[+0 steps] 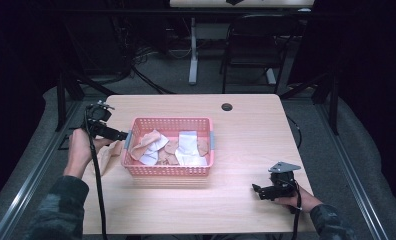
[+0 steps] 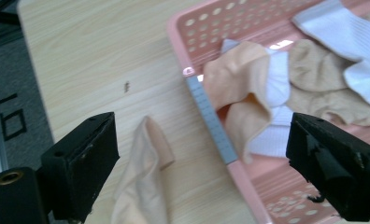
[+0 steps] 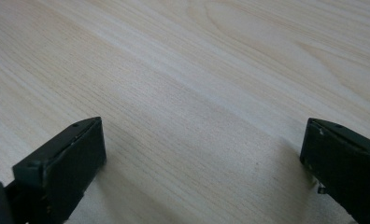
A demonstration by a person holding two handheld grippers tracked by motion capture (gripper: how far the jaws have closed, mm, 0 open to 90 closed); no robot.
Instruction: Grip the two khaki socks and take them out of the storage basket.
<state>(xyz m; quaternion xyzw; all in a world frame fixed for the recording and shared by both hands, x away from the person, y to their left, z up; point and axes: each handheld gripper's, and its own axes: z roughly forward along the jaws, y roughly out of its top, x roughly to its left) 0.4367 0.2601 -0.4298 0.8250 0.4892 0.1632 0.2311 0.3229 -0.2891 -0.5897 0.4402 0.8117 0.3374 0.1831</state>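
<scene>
the peach sock (image 2: 143,186) lies on the counter (image 2: 89,60), lower left of frame. it sits below the left hand-held gripper (image 2: 202,163), whose jaws stand apart, nothing clamped.

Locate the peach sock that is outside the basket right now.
In the high view the peach sock lies flat on the table, just left of the pink basket, below the left gripper. In the left gripper view it lies apart from the basket's rim.
</scene>
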